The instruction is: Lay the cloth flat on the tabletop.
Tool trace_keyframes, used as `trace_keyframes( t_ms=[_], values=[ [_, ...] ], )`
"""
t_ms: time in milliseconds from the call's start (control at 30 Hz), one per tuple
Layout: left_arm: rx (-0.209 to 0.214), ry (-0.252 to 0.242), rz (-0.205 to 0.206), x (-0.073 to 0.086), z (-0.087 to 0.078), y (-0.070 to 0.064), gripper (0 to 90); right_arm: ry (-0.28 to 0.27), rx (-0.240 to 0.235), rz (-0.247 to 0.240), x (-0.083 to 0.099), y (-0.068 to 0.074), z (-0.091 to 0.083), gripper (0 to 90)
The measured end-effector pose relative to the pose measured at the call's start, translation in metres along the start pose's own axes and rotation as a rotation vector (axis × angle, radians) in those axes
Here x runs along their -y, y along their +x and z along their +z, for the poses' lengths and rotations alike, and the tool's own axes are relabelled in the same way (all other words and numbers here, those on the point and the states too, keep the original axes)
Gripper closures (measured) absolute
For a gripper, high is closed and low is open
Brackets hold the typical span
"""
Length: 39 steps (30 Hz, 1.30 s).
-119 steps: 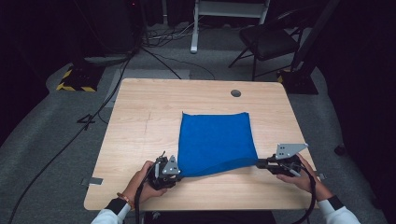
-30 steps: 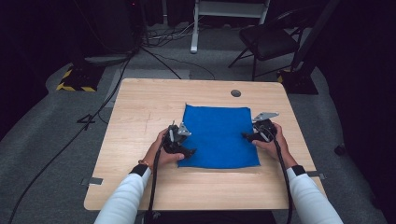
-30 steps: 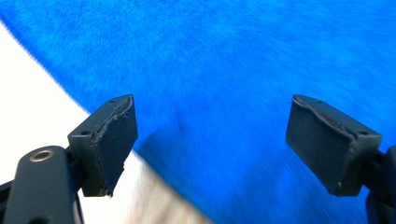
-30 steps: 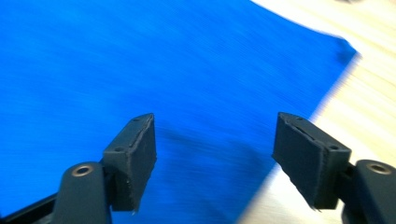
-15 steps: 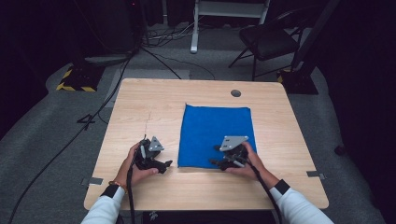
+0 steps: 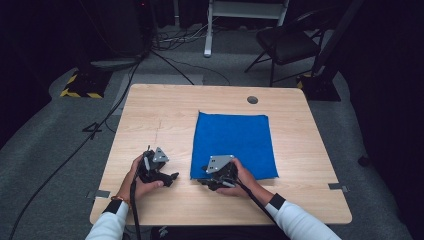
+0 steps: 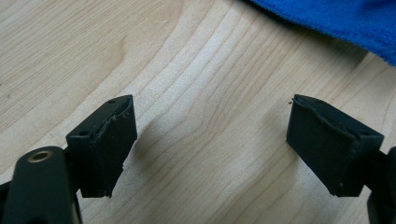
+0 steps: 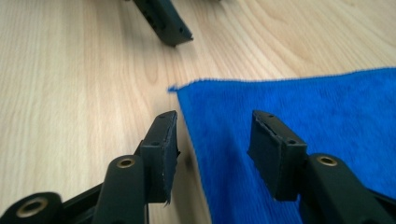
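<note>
A blue cloth (image 6: 232,140) lies flat on the wooden table (image 6: 150,115), right of centre. My right gripper (image 6: 204,181) is at the cloth's near left corner, open. In the right gripper view its jaws (image 8: 215,114) straddle the left edge of the cloth (image 8: 303,107), one over wood and one over fabric. My left gripper (image 6: 172,176) rests on bare wood left of the cloth, pointing toward it. Its jaws (image 7: 210,100) stand wide open with nothing between them, and the cloth (image 7: 336,18) shows at the top right. A left gripper jaw tip (image 8: 163,21) shows farther off in the right gripper view.
A round cable hole (image 6: 252,99) sits near the table's far edge. Behind the table a dark chair (image 6: 287,45) and a white stand (image 6: 240,15) are on the grey floor, with cables (image 6: 100,125) trailing at the left. Bare wood surrounds the cloth.
Both hands have drawn back from the cloth's sides toward the near edge. The right gripper has shifted left to the cloth's near left corner. The cloth lies still.
</note>
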<state>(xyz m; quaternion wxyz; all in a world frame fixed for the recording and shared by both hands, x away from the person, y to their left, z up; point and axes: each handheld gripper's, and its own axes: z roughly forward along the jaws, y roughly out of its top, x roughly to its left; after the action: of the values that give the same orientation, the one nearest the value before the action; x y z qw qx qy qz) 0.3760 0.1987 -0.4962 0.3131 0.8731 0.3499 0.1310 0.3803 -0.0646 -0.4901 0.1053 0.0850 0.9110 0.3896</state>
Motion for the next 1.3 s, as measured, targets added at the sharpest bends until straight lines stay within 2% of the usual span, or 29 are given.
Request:
trace_keyframes(
  t_ms=[67, 133, 267, 433, 567, 600, 667, 700, 733, 833, 867, 933, 967, 1033, 1100, 1167, 1200, 1233, 1300],
  values=[
    [0.017, -0.007, -0.003, 0.002, 0.0, 0.004, 16.4, -0.002, 0.017, -0.011, -0.003, 0.001, 0.005, 54.0],
    [0.029, -0.02, -0.014, 0.004, 0.0, 0.005, 16.0, 0.026, 0.027, -0.032, -0.007, 0.003, 0.011, 54.7],
    [0.027, -0.026, -0.011, 0.005, 0.0, 0.006, 15.7, 0.04, 0.049, -0.026, -0.013, 0.003, 0.02, 64.8],
    [0.027, -0.038, -0.02, 0.006, 0.002, 0.006, 15.1, 0.045, 0.033, 0.001, -0.011, 0.001, 0.018, 81.2],
    [0.017, -0.045, -0.03, 0.004, 0.003, 0.005, 14.9, 0.046, 0.017, 0.002, -0.008, 0.004, 0.014, 85.6],
    [0.004, -0.049, -0.036, 0.002, 0.005, 0.005, 15.6, 0.041, 0.0, -0.013, -0.006, 0.008, 0.01, 87.0],
    [0.007, -0.048, -0.037, 0.0, 0.007, 0.005, 16.9, 0.04, -0.013, -0.015, -0.003, 0.012, 0.006, 87.2],
    [-0.011, -0.054, -0.054, -0.005, 0.011, 0.007, 18.7, 0.041, -0.019, -0.018, -0.001, 0.013, 0.005, 87.2],
    [-0.009, -0.058, -0.062, -0.009, 0.013, 0.008, 20.2, 0.039, -0.023, -0.02, 0.0, 0.015, 0.003, 87.2],
    [-0.012, -0.07, -0.064, -0.016, 0.017, 0.009, 20.5, 0.036, -0.033, -0.02, 0.001, 0.02, 0.0, 87.3],
    [0.005, -0.062, -0.069, -0.02, 0.02, 0.011, 20.5, 0.034, -0.035, -0.025, 0.001, 0.023, -0.001, 87.3],
    [-0.001, -0.087, -0.09, -0.035, 0.027, 0.017, 23.9, 0.033, -0.047, -0.04, 0.003, 0.031, -0.004, 87.2],
    [-0.001, -0.087, -0.09, -0.035, 0.027, 0.017, 23.8, 0.033, -0.047, -0.04, 0.003, 0.031, -0.004, 87.2],
    [-0.023, -0.112, -0.099, -0.048, 0.033, 0.021, 23.1, 0.026, -0.053, -0.036, 0.007, 0.037, -0.007, 87.2],
    [-0.03, -0.121, -0.098, -0.052, 0.035, 0.022, 22.7, 0.024, -0.059, -0.037, 0.008, 0.038, -0.009, 87.2],
    [-0.067, -0.122, -0.07, -0.057, 0.039, 0.021, 22.7, 0.023, -0.066, -0.04, 0.01, 0.041, -0.011, 87.2],
    [-0.038, -0.11, -0.089, -0.062, 0.044, 0.023, 21.1, 0.02, -0.07, -0.045, 0.012, 0.044, -0.013, 87.2],
    [-0.038, -0.11, -0.089, -0.062, 0.044, 0.023, 21.0, 0.02, -0.07, -0.045, 0.012, 0.044, -0.013, 87.2],
    [-0.063, -0.147, -0.087, -0.067, 0.043, 0.023, 21.3, 0.021, -0.077, -0.05, 0.012, 0.046, -0.014, 87.2]
  ],
)
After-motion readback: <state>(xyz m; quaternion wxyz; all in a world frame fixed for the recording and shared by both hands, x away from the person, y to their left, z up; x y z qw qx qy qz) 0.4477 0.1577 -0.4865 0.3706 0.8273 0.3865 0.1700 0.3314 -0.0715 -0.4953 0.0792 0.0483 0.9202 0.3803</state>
